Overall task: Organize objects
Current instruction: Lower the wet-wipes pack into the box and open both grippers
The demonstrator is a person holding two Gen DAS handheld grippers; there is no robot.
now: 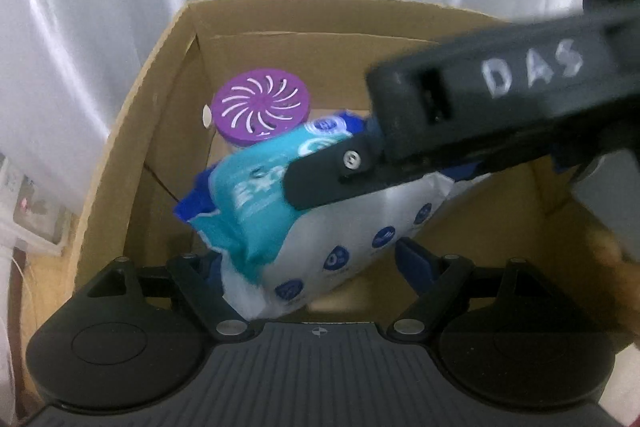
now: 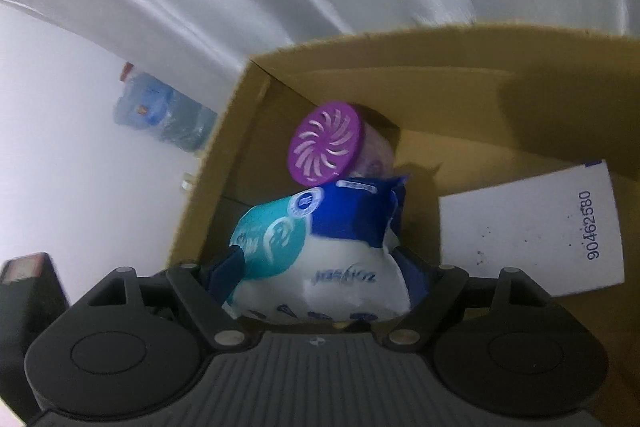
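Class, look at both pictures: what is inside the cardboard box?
Inside the cardboard box: a purple-lidded container and a blue-and-white packet. The packet hides the floor beneath it.

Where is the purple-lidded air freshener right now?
In both wrist views the purple-lidded air freshener sits inside the cardboard box, near its far-left corner, just behind the wet-wipes pack.

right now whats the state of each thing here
cardboard box: open at the top
wipes pack: held over the box, both grippers on it
purple-lidded canister: standing in the box's far corner
left hand-held gripper: closed on the pack
right hand-held gripper: closed on the pack
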